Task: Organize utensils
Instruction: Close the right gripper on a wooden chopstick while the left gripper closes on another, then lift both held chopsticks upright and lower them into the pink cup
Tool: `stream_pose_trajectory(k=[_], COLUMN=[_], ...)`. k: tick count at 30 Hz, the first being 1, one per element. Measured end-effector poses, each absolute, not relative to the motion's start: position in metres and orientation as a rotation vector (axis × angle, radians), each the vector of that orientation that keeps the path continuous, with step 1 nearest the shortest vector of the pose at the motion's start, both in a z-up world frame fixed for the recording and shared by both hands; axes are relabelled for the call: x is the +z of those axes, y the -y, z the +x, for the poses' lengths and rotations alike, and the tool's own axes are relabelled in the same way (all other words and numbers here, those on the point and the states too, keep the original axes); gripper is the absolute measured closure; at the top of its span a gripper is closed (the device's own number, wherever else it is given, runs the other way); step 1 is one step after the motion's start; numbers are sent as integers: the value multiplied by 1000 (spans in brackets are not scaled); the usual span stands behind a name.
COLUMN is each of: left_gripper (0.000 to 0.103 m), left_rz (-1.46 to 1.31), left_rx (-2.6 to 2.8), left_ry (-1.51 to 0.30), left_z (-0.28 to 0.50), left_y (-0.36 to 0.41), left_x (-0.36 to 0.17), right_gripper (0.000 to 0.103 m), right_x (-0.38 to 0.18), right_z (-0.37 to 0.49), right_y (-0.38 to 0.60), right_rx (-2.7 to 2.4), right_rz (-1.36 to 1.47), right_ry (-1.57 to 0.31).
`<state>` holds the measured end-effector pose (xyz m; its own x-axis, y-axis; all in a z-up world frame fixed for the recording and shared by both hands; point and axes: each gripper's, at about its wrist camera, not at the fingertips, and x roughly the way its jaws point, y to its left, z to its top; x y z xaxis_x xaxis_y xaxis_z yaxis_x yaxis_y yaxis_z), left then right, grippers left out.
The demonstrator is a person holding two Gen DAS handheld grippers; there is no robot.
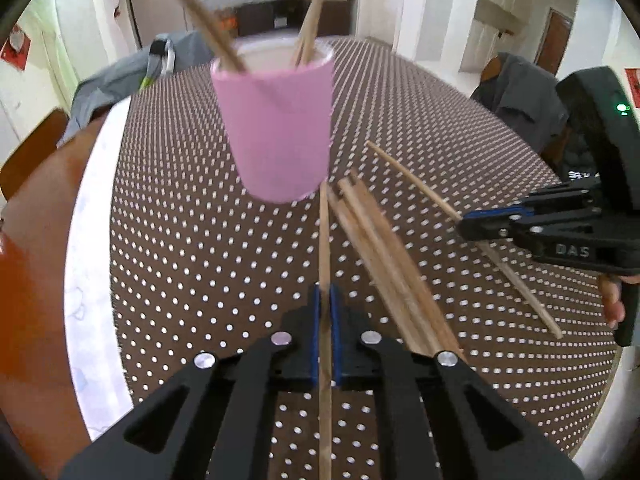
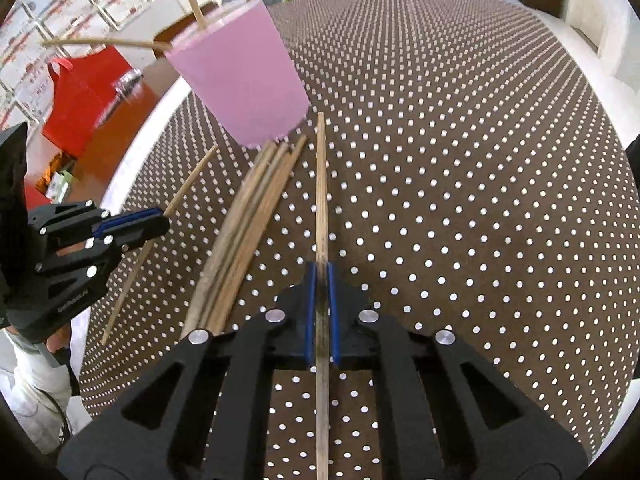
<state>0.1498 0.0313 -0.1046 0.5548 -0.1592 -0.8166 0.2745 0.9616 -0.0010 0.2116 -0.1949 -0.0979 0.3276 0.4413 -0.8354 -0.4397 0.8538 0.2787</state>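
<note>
Wooden chopstick, left [image 1: 325,240]: clenched between the blue pads of the left gripper [image 1: 326,300]; tip close to the cup
Second chopstick [image 2: 321,200]: pinched by the right gripper [image 2: 321,276]; pointing at the cup's base
Loose chopsticks [image 2: 244,232]: bundled on the dotted tablecloth [image 2: 460,160]; between both grippers
Pink cup [image 1: 276,120]: beyond the bundle; more chopsticks [image 1: 310,16] standing inside

1. The left claw [image 1: 326,320] pointed steeply downward, its jaws clamped on one chopstick [image 1: 325,240].
2. The right claw [image 2: 321,312] pointed likewise, jaws closed on another chopstick [image 2: 321,200].
</note>
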Motion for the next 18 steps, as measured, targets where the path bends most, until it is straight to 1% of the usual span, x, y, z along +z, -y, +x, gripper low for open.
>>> stream_pose_trajectory(k=[5, 12, 15, 18], left_gripper=[98, 98, 98, 98], left_rz=[153, 128, 71, 11], left_rx=[-298, -324, -324, -316], left_ry=[-804, -505, -376, -297], left_z=[127, 102, 98, 105], left_y=[-20, -6, -8, -11], left_x=[-74, -25, -5, 9], right_gripper=[97, 97, 97, 97], right_x=[-76, -33, -14, -1], right_z=[193, 171, 165, 160], right_y=[216, 234, 229, 231], right_rx=[618, 634, 645, 653], right_rz=[60, 102, 136, 165], right_ry=[-976, -762, -666, -578])
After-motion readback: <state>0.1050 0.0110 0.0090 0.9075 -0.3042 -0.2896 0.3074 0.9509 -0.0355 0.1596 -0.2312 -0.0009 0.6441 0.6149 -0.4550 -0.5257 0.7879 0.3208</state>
